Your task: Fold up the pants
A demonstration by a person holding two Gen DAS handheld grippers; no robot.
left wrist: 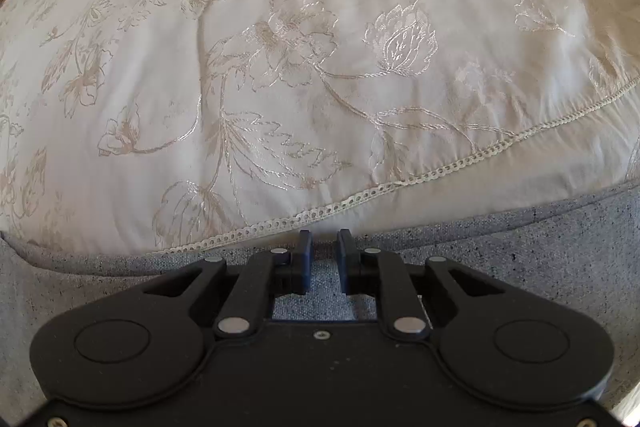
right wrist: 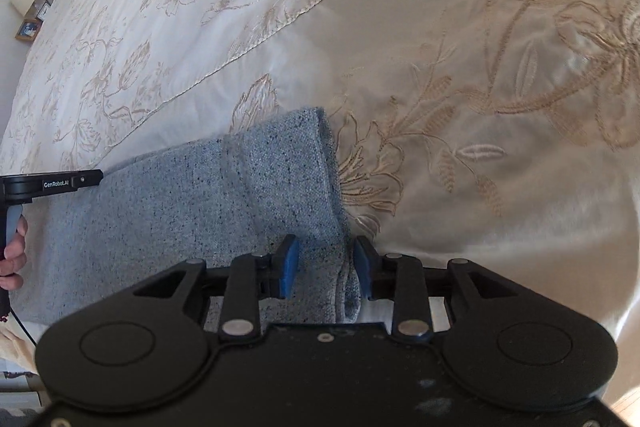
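The soft, limp blue-grey speckled knit pants point(right wrist: 192, 211), laid along the near edge of the cream embroidered bedspread point(right wrist: 460, 27), are straddled by the spread right gripper point(right wrist: 326, 267) and the narrowly parted left gripper point(left wrist: 322, 259), and are best pinched at hem corners.

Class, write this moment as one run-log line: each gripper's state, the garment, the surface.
left gripper: open, over pants | right gripper: open, straddling pants edge | pants: flat on embroidered bedspread | fold: not yet started
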